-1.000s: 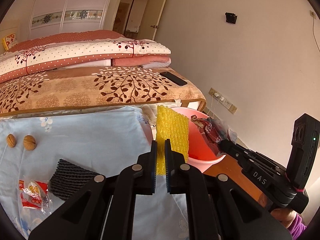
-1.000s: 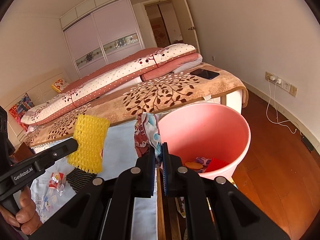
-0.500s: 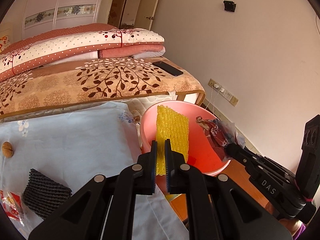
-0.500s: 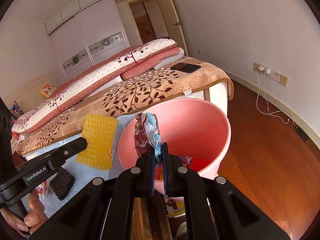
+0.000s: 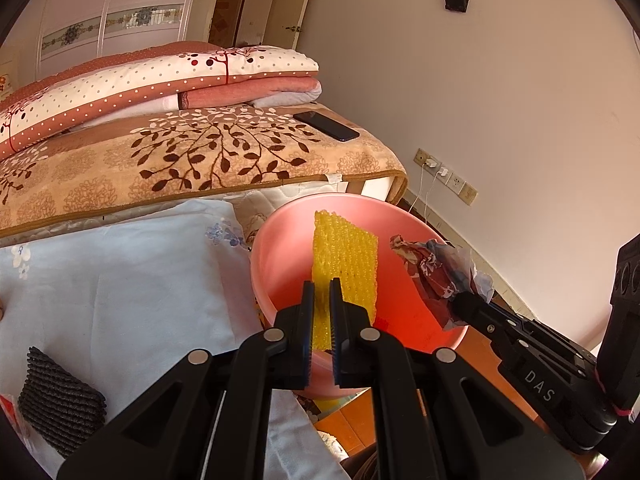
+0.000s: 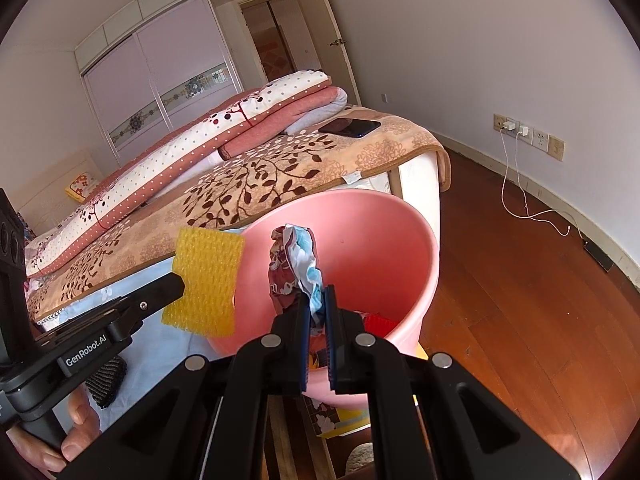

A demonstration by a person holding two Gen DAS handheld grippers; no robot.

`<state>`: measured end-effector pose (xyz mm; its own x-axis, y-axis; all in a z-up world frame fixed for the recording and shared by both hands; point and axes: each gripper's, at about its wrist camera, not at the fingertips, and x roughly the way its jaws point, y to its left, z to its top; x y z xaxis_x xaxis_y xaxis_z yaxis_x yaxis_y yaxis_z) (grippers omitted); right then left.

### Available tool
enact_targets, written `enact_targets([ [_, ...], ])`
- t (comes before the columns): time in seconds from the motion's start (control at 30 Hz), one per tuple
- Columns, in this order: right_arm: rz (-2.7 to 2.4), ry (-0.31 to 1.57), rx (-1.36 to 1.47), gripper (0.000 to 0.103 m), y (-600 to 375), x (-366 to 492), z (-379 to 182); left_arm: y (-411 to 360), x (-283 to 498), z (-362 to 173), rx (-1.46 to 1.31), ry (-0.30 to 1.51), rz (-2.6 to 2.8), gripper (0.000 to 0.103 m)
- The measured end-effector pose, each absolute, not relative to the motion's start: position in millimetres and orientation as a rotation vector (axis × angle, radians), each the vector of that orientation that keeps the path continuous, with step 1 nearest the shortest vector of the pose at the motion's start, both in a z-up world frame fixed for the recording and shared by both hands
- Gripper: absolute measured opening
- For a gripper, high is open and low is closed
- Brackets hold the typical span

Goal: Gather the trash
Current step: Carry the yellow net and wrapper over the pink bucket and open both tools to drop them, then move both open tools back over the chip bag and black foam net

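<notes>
My left gripper (image 5: 321, 287) is shut on a yellow foam net (image 5: 346, 256) and holds it upright over the pink bin (image 5: 280, 224). The net also shows in the right wrist view (image 6: 206, 276), at the bin's left rim. My right gripper (image 6: 317, 294) is shut on a crumpled red, white and blue wrapper (image 6: 298, 264) and holds it over the mouth of the pink bin (image 6: 424, 264). That wrapper also shows in the left wrist view (image 5: 434, 272). Red and orange trash (image 6: 374, 322) lies at the bin's bottom.
A light blue cloth (image 5: 120, 272) covers the table; a black foam net (image 5: 60, 396) lies on it at the left. A bed with a leaf-patterned blanket (image 5: 200, 152) and a phone (image 5: 326, 126) stands behind. A wall socket with cable (image 6: 516, 130) sits above the wooden floor (image 6: 520, 300).
Both grippers have moved toward the pink bin with their trash. The yellow net and the wrapper now hang over the bin's opening. The walnuts and red packet have left the left view.
</notes>
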<state>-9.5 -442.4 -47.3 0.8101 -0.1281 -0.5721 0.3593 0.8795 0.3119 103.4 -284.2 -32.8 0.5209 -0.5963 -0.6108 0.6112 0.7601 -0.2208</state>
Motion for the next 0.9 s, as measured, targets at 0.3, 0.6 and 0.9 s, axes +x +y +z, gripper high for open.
enact_targets([
  [0.3, -0.276, 0.573, 0.429, 0.006, -444, -8, -51, -280, 108, -34, -0.053, 0.757, -0.743, 0.038],
  [0.6, -0.284, 0.540, 0.444, 0.037, -443, -10, -49, -271, 98, -30, -0.041, 0.744, -0.746, 0.038],
  [0.9, -0.256, 0.533, 0.432, 0.044, -423, -20, -40, -254, 87, -21, -0.035, 0.719, -0.712, 0.038],
])
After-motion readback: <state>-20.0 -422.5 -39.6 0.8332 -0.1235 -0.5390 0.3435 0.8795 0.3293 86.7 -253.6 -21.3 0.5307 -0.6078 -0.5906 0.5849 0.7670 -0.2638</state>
